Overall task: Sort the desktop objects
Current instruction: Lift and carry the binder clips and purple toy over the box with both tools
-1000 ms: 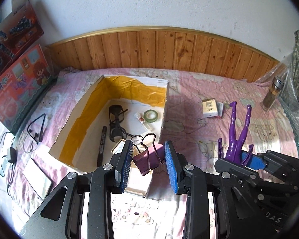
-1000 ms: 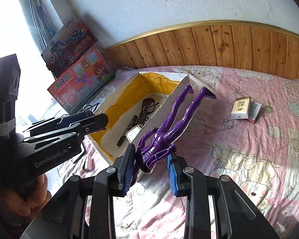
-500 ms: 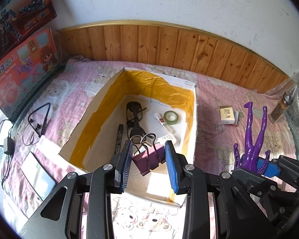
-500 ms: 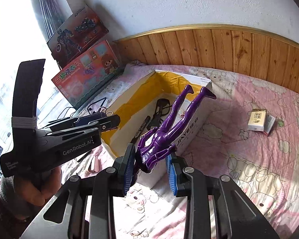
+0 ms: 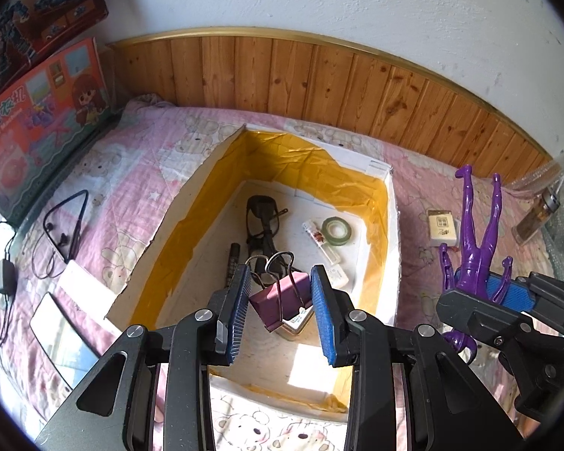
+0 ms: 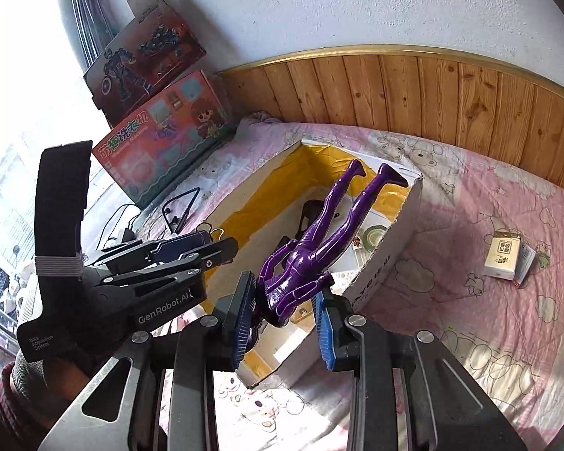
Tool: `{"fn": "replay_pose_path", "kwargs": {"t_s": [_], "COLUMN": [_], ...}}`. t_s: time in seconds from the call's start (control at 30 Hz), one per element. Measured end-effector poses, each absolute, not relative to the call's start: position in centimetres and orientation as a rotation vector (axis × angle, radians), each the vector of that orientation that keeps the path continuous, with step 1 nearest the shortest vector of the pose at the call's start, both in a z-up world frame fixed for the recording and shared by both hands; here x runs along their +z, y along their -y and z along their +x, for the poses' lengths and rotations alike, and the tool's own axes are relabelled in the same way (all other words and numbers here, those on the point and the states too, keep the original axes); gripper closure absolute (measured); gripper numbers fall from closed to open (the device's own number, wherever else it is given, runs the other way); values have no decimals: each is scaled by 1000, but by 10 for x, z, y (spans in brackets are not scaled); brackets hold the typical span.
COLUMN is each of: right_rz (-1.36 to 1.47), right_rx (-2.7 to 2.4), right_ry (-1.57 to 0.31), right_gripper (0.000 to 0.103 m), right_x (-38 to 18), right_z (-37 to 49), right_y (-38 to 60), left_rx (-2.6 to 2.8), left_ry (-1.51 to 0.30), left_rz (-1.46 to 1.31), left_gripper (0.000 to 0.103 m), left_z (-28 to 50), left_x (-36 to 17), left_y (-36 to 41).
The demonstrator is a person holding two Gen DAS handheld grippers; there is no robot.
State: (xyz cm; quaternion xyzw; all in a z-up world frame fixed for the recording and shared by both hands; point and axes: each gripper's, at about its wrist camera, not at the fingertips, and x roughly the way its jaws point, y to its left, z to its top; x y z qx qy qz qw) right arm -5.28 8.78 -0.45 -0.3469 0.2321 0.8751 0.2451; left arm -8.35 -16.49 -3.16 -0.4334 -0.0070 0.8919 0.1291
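Drew nearer over the yellow-lined box (image 5: 389, 225) on the bed (image 5: 139, 173) than a second earlier, both tools now above its near end. Left hand-held gripper (image 5: 278, 302) pinched the purple binder clip (image 5: 280, 300) over the box floor. Right hand-held gripper (image 6: 285, 314) clamped the purple figure (image 6: 319, 240), legs pointing far.
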Motion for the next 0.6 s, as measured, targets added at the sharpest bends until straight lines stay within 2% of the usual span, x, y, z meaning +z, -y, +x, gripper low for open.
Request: {"fn": "replay_pose_path", "kwargs": {"t_s": [0.6], "right_rz": [-1057], "right_rx": [2370], "right_ry": [-702], "right_gripper": [71], "right_x": [-35], "right_z": [-110], "right_y": [-120], "left_rx": [2604], "left_ry": [11], "left_rz": [-1361], "left_gripper": [69], "left_z": [-115], "left_x": [-61], "left_y": [188]}}
